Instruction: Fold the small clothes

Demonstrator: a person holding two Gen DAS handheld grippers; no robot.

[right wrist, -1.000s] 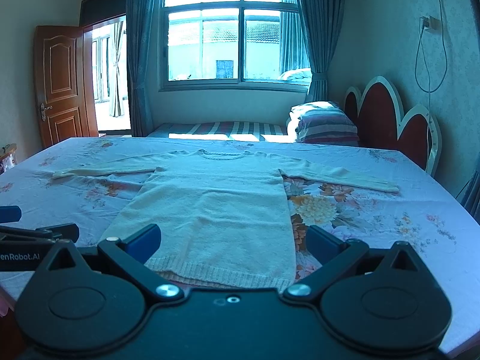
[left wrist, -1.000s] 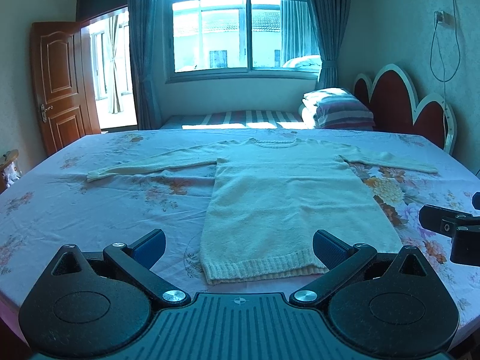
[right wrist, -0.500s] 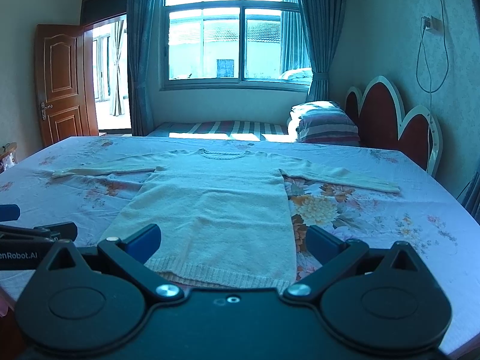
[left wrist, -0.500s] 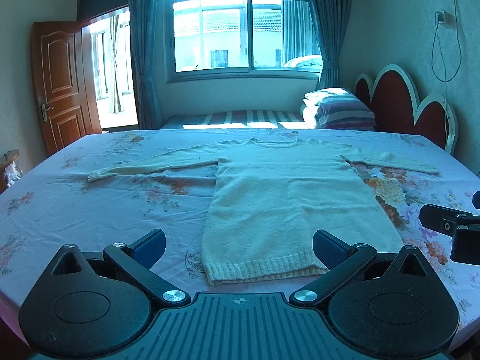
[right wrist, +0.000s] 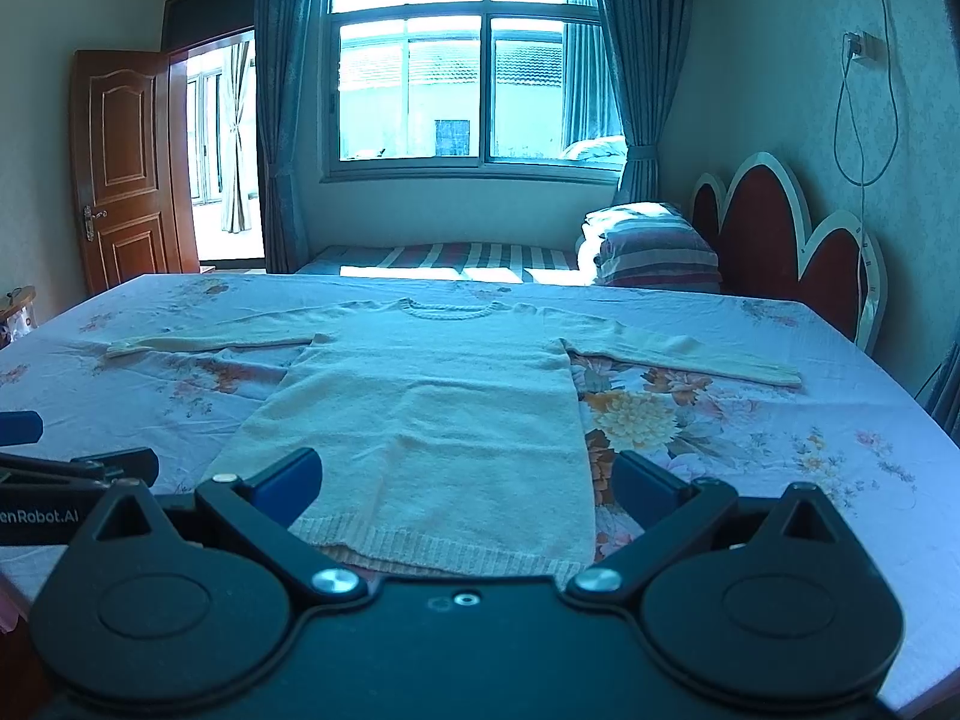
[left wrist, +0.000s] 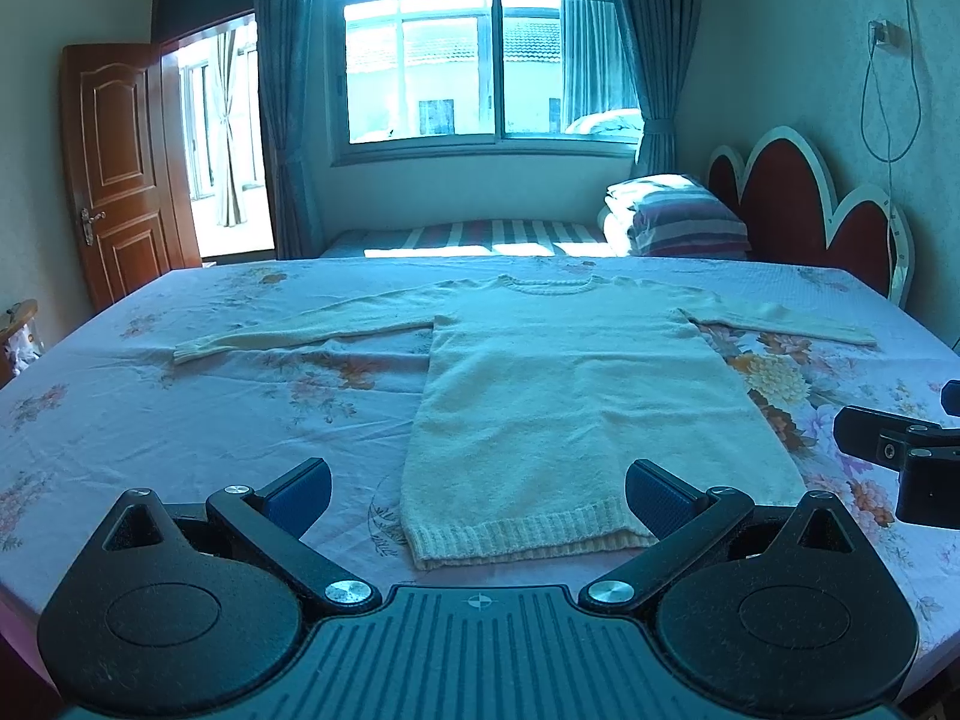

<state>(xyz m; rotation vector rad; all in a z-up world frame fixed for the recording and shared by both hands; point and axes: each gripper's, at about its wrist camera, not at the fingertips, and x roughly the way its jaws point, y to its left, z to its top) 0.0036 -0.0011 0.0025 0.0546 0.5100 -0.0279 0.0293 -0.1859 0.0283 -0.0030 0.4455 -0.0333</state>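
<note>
Lying ahead of both spread, empty grippers — left gripper (left wrist: 478,489), right gripper (right wrist: 465,479) — the cream knitted long-sleeved sweater (left wrist: 576,387) is stretched lengthwise, hem nearest.

Cream knit sweater (left wrist: 576,396) lies flat, unfolded, sleeves spread wide, hem nearest the cameras
</note>
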